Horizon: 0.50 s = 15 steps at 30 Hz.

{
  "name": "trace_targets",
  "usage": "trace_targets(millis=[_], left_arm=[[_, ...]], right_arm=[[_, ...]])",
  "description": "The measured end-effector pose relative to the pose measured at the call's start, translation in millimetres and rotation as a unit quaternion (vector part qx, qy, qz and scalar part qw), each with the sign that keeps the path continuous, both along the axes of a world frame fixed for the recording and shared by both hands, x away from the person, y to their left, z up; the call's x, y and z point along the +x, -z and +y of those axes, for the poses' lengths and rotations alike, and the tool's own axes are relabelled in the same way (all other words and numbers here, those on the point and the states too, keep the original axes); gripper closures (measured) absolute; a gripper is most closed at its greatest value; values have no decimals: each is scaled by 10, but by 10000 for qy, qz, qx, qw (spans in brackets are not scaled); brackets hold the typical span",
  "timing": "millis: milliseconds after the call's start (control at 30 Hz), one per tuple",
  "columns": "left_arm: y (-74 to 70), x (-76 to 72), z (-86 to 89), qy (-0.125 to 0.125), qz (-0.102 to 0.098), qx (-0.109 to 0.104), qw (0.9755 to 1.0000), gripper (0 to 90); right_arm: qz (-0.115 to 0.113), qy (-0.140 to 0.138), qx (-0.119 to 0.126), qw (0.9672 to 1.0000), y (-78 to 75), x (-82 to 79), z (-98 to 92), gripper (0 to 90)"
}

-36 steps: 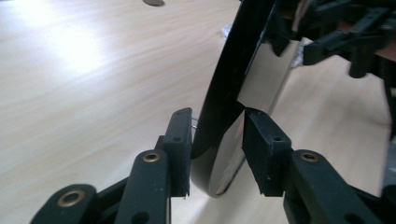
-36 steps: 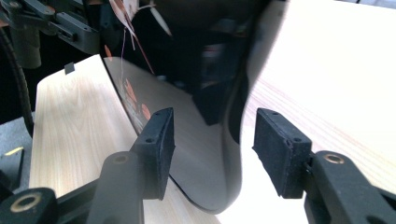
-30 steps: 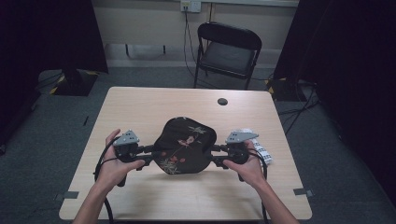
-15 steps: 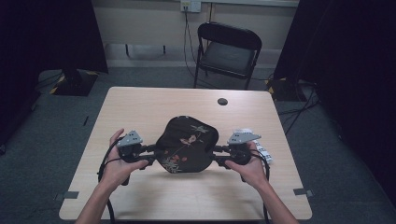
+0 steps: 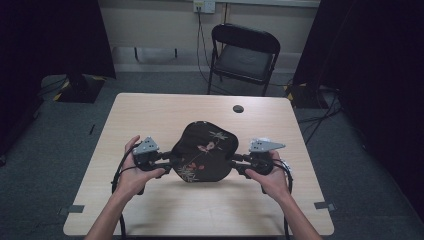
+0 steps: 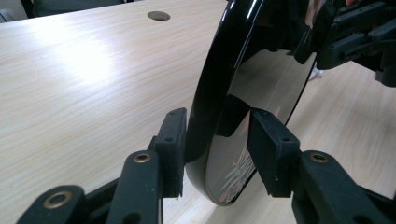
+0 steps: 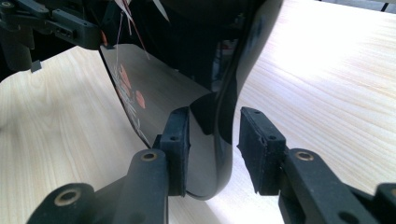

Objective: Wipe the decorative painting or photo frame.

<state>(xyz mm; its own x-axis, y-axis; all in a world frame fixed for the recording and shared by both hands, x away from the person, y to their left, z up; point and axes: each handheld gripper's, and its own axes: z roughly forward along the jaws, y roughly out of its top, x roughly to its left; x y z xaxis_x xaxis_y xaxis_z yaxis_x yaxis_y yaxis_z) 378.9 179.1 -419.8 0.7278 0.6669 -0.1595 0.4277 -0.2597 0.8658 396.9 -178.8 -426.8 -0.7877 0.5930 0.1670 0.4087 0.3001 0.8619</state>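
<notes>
My right gripper [image 7: 215,149] had just been closing; its jaws straddled the rim of the black flowered tray [image 5: 205,150], the inner pad against the glossy face, the outer pad [image 7: 259,144] not yet on the back, so I took it as narrowing rather than gripping. My left gripper [image 6: 217,149] looked pinched on the opposite rim, one pad on the underside and the other on the painted face, its reflection meeting it there; a sliver of gap I could not rule out.

Set against a second before, the tray had barely shifted; it stood on my side of the round cable hole [image 5: 238,108] in the table [image 5: 150,115], tipped up on edge with its face towards me, its lower edge near or on the wood, which I could not tell. The left gripper sat down and left of the hole, the right almost straight below it; both hands had held their places.

I judged that the tightening on the right was the real change; once that outer pad met the rim, the tray would be clamped from both ends and safe to lift or turn; until then it hung mostly on the left grip and could swing. The folding chair [image 5: 245,55] beyond the hole played no part.
</notes>
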Motion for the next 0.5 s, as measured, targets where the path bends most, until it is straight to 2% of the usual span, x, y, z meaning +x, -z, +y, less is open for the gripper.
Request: trace_targets(millis=[267,400,433,500], left_arm=[[13,25,-43,-38,-26,-35,10000,578],[14,34,-57,59,-14,-14,10000,597],[19,40,-60,65,49,-76,9999,601],[35,61,-69,82,18,-63,9999,595]], right_arm=[[-84,103,113,9998,-52,20,-59,643],[-113,201,104,9997,-35,30,-71,660],[-107,227,119,9996,-33,35,-71,665],[-100,234,148,9996,-29,45,-69,671]])
